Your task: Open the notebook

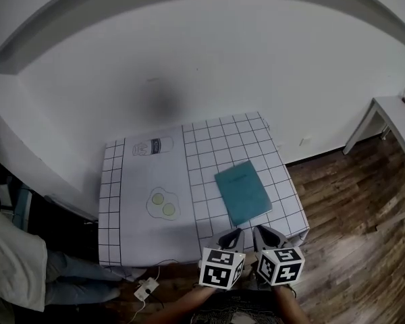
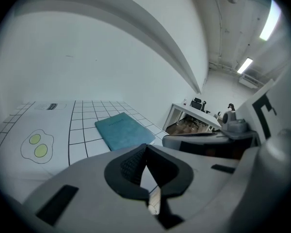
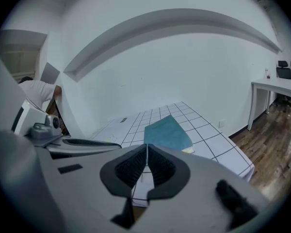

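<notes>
A closed teal notebook (image 1: 242, 192) lies flat on the right half of the gridded table (image 1: 210, 144), turned a little askew. It shows ahead of the jaws as the notebook (image 2: 123, 130) in the left gripper view and the notebook (image 3: 167, 132) in the right gripper view. My left gripper (image 1: 231, 238) and right gripper (image 1: 264, 235) hang side by side at the table's near edge, short of the notebook and not touching it. The left gripper (image 2: 145, 152) has its jaw tips together with nothing between them. The right gripper (image 3: 147, 152) is shut too, and empty.
An egg drawing (image 1: 163, 204) and a jar drawing (image 1: 152, 146) mark the table's plain left half. A person in a white shirt (image 1: 10, 258) stands at the left. A power strip (image 1: 146, 289) lies on the floor. A white desk (image 1: 393, 117) stands at the right over wooden flooring.
</notes>
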### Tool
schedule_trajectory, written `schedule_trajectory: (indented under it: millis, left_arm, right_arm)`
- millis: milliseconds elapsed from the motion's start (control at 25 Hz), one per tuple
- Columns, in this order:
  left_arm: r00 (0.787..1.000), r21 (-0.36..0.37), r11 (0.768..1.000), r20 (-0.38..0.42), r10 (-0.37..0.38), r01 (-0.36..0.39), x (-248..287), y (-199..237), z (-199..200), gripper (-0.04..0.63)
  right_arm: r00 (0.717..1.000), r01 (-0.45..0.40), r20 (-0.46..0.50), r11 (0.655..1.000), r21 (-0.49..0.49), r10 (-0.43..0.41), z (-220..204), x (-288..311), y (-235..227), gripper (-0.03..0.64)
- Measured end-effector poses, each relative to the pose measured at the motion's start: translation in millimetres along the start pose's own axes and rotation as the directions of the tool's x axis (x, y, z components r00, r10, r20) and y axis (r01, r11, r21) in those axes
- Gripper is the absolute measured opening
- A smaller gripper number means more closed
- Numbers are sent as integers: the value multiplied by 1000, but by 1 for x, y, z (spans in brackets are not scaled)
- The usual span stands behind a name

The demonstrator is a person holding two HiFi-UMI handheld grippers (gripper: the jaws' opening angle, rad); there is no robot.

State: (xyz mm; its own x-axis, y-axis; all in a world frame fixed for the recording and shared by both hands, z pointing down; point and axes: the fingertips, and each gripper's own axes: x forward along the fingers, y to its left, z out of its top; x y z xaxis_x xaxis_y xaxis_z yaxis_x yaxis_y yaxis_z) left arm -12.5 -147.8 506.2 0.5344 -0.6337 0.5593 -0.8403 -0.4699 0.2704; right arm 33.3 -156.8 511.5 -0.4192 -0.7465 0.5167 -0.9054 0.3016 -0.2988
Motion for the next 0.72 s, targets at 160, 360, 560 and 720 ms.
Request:
schedule_trajectory:
  millis: [160,360,560,720]
  left_arm:
    - [1000,-10,1000,2,13,-13,9,4,4,11]
    - [998,-32,998,3,63,-63,25,11,12,11]
    - [993,-49,992,-9,114,-114,45,12,21,11]
    - [989,-64,987,-21,145,-147,59,13,26,11]
  right_arm:
    - [1000,7,-11,1000,2,-7,2,7,-16,14]
    - [1000,-7,-30,999,-35,6,11,23,-40,14]
    - [997,-33,-74,996,-79,27,11,36,-58,14]
    - [995,-42,-92,991,-124,30,13,43,-72,15]
